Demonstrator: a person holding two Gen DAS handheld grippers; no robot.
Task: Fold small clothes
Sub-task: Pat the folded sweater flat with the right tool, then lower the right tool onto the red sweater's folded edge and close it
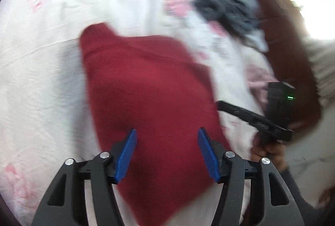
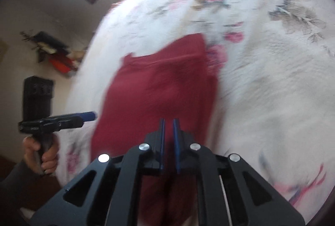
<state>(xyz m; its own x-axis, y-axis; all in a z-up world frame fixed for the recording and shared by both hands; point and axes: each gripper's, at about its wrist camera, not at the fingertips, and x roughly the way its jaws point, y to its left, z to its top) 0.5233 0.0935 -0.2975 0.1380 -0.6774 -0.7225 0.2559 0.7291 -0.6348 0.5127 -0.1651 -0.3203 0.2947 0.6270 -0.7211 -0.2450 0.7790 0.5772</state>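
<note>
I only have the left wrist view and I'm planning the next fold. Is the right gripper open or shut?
Observer: The right gripper is nearly shut, with only a slit between its fingers. It points over the near part of the red garment.
Operator: Is it pinching any cloth?
Observer: No cloth shows in the slit, though the picture is blurred. The garment looks flat on the bedspread.
Operator: Where does my left gripper sit from that side?
Observer: The left gripper shows side-on at the garment's left edge, with a hand on its handle.
</note>
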